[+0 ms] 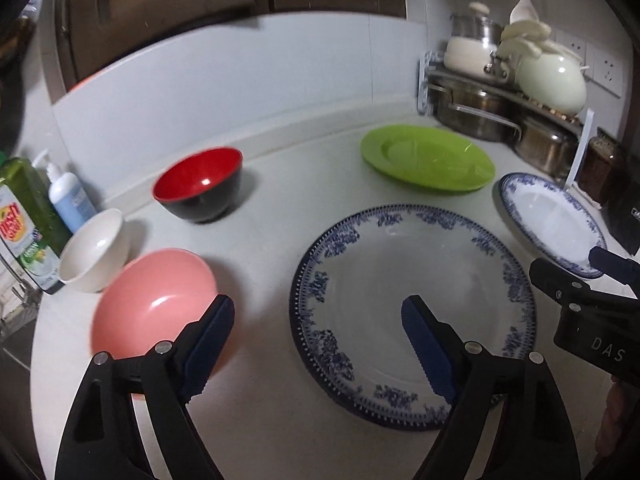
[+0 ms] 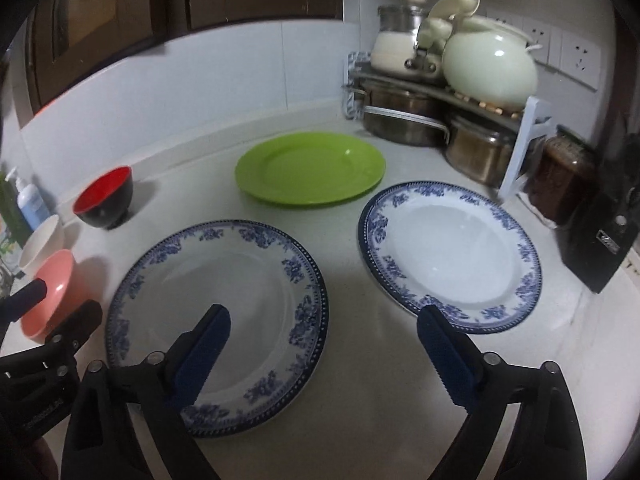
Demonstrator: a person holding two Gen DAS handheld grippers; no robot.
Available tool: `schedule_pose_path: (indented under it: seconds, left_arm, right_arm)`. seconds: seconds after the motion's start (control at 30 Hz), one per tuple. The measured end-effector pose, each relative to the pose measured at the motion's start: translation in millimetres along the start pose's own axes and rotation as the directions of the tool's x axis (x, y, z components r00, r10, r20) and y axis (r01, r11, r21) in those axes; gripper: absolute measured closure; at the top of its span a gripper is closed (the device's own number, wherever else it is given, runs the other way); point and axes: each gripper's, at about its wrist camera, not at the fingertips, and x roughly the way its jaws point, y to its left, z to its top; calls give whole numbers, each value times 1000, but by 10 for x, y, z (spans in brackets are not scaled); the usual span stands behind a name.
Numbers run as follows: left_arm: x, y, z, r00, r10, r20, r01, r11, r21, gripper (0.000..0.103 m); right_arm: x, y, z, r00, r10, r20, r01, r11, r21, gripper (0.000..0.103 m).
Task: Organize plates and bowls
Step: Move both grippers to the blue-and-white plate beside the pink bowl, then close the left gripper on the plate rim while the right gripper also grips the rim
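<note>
On the white counter lie a large blue-patterned plate (image 1: 412,280) (image 2: 216,292), a second blue-patterned plate (image 1: 552,220) (image 2: 452,252) to its right, and a green plate (image 1: 428,158) (image 2: 310,166) behind them. A pink bowl (image 1: 156,300) (image 2: 50,292), a white bowl (image 1: 96,250) (image 2: 40,244) and a red-and-black bowl (image 1: 200,184) (image 2: 106,196) stand upright at the left. My left gripper (image 1: 318,316) is open and empty, above the gap between the pink bowl and the large plate. My right gripper (image 2: 324,322) is open and empty, above the gap between the two patterned plates.
A corner rack (image 2: 420,84) with steel pots (image 2: 404,114), a pale green pot (image 2: 490,66) and a jar (image 2: 560,176) fills the back right. Soap bottles (image 1: 44,204) stand at the left edge. A black box (image 2: 600,240) stands at the right.
</note>
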Motion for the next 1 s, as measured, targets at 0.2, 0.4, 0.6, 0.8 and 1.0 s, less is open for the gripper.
schedule_pose_path:
  seconds: [0.2,0.4,0.6,0.8,1.0]
  left_arm:
    - [339,-6,16,997,-17,-76,15,1000,-17,25]
    - [472,-19,17,995,-15,-103,14,1000,-14,28]
    - [555,17,22,992,-2,-122,-1,1000,-19,34]
    - [581,19,29,991,23,-134,-26,999,-25,37]
    - [604,14,29,987,39,-156,-48,998,-49,42]
  right_arm:
    - [314,-14,19,998,12,-54,-11,1000,23,17]
    - [480,-14,18,996,12,-87,-10,1000,22,25]
    - [587,-27,29,994,8,-108,-6,1000,18,32]
    - [648,-20,37,992,15,-122,-13,1000,15,39]
    - [673,-55,45,991,30,-128,-26,999,35,40]
